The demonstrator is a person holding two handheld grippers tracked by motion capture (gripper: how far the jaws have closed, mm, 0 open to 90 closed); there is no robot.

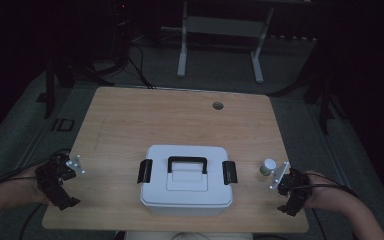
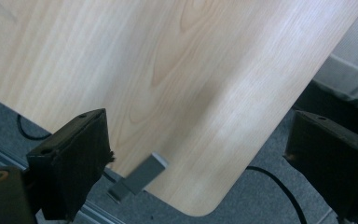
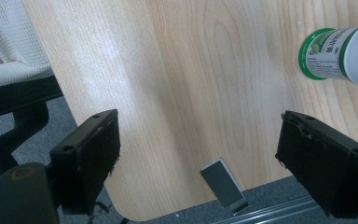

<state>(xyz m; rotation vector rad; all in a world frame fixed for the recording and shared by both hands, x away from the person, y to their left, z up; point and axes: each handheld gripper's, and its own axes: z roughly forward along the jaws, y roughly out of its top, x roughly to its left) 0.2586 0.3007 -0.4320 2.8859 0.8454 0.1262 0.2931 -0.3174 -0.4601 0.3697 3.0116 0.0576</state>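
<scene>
The white plastic storage box (image 1: 185, 181) with black side latches and a black handle is sitting latched at the near middle of the pale wooden table (image 1: 130, 120). The left gripper (image 1: 60, 187) and right gripper (image 1: 290, 192) are hovering wide-jawed and empty at opposite near corners, flanking it (probably readying for the latches). The small white, green-labelled bottle (image 3: 338, 51) is standing just beside the right gripper.

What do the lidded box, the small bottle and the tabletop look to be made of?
Box: probably moulded plastic, matt pale grey, with black handle and side latches. Small bottle: seemingly plastic, white cap, glossy green printed label. Tabletop: light wood or wood-look laminate, smooth, with grain lines and rounded corners.
</scene>
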